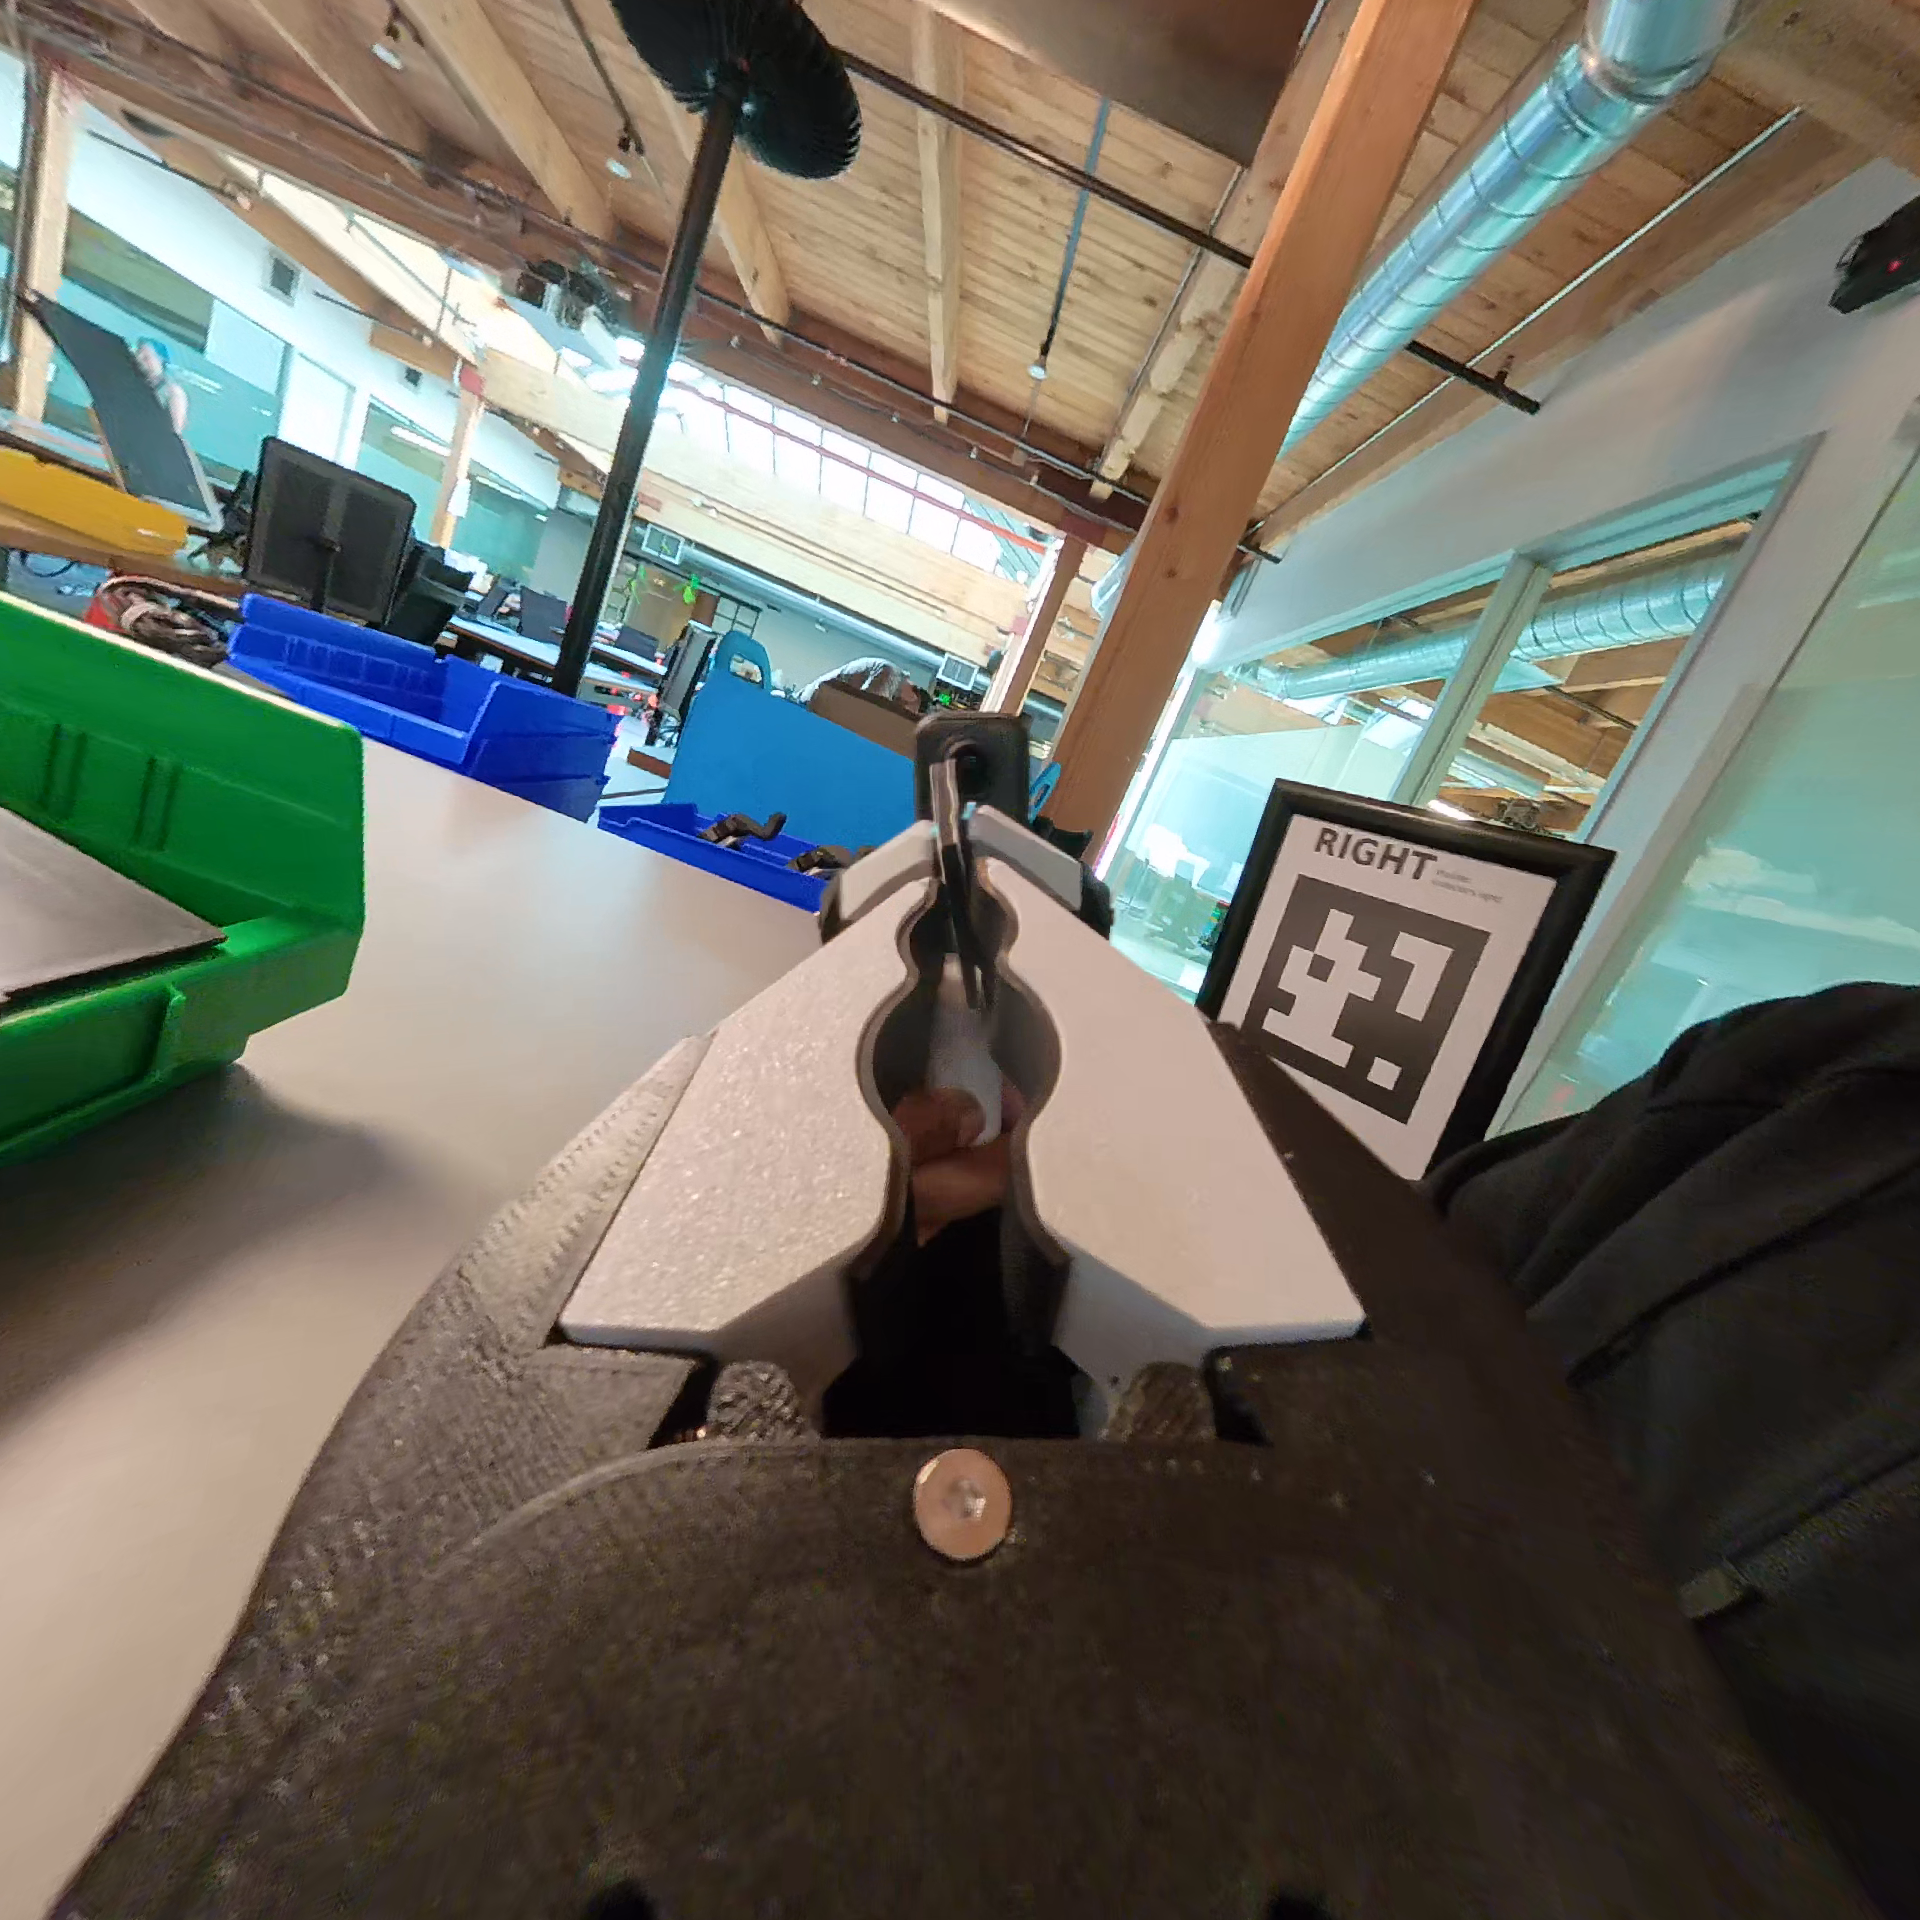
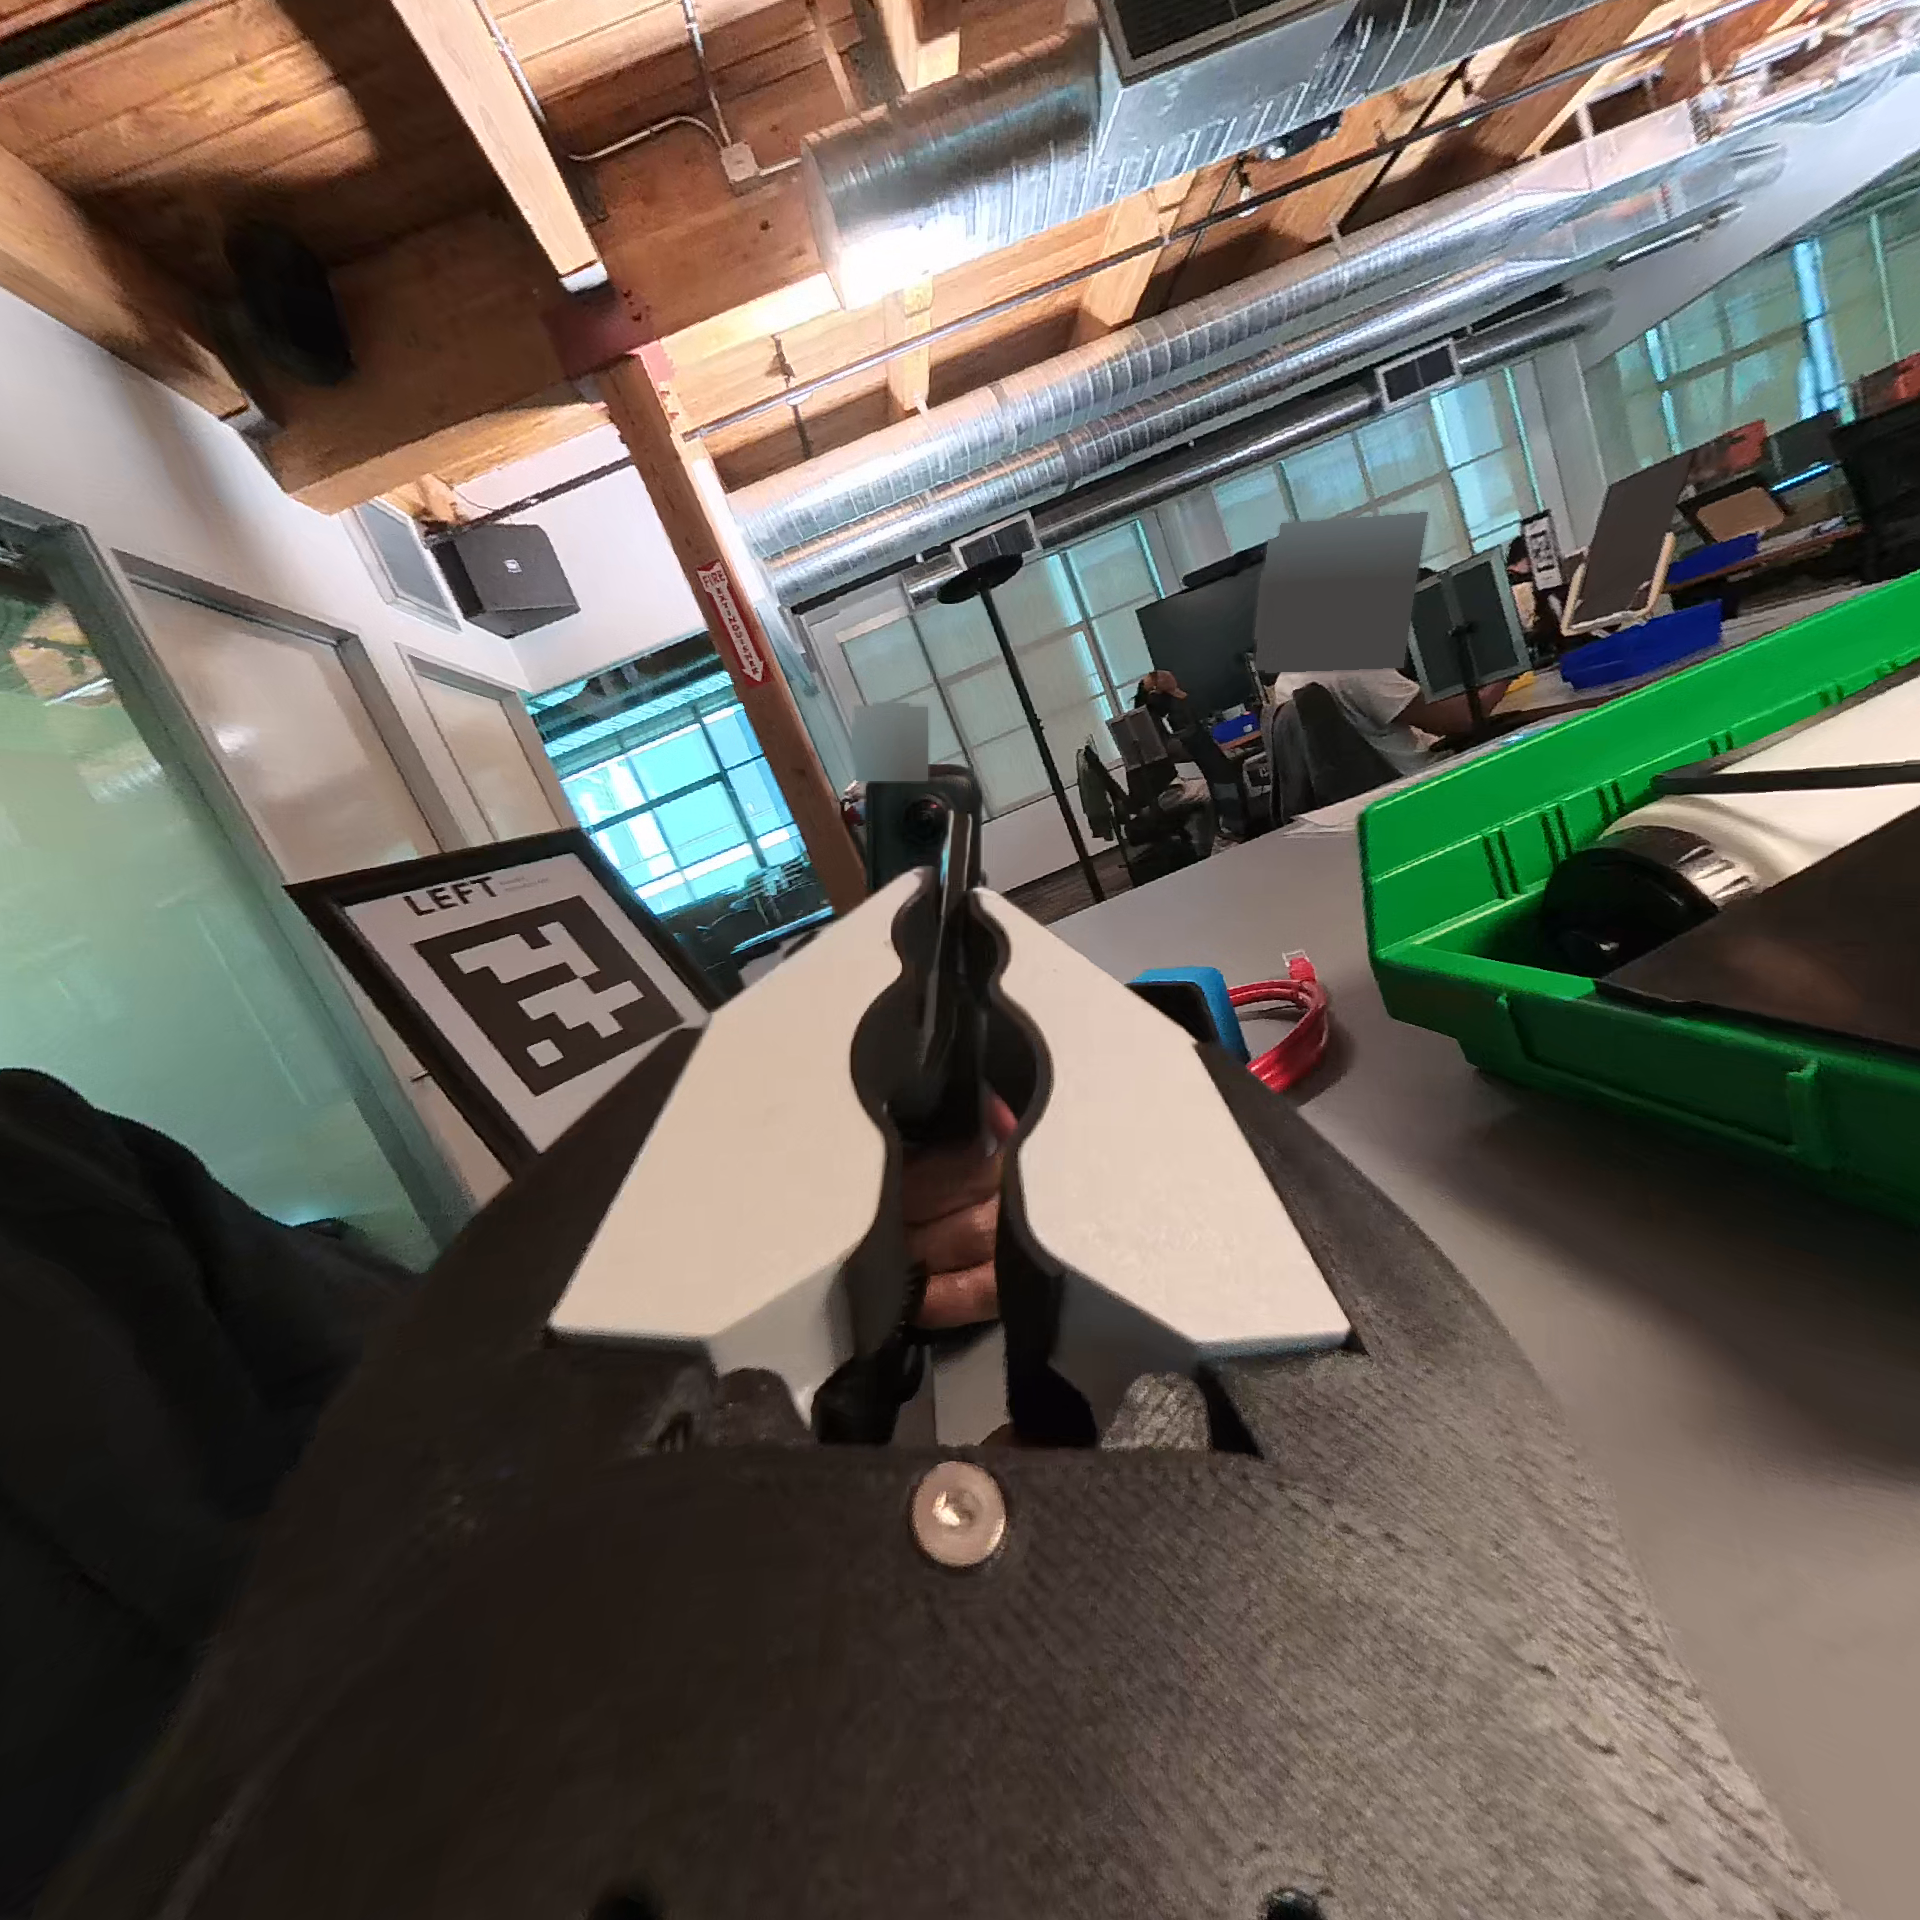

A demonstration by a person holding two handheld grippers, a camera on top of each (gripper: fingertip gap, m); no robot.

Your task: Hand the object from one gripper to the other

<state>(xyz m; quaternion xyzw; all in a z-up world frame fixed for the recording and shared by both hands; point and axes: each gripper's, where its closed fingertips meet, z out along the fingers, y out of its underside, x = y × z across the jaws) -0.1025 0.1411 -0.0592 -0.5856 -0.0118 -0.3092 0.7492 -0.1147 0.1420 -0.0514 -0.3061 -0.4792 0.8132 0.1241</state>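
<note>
A thin black strip-like object (image 1: 954, 873) stands between my two grippers, which face each other tip to tip above the grey table (image 1: 468, 987). My left gripper (image 1: 961, 906) has its jaws closed on the near part of the strip. The right gripper's grey fingertips (image 1: 1029, 857) and its camera (image 1: 971, 753) show just beyond. In the right wrist view my right gripper (image 2: 951, 896) is also closed on the black strip (image 2: 948, 966), with the left gripper's camera (image 2: 920, 821) behind it. A hand shows through the gap under each pair of fingers.
A green bin (image 1: 208, 831) holding a black sheet sits at the left, and shows on the right in the right wrist view (image 2: 1558, 935). Blue bins (image 1: 416, 696) stand farther back. Framed marker cards (image 1: 1382, 966) (image 2: 520, 977) stand nearby. A red cable (image 2: 1299, 1029) lies on the table (image 2: 1558, 1299). A dark sleeve (image 1: 1714, 1247) is close. The grippers are tip to tip, or close to it.
</note>
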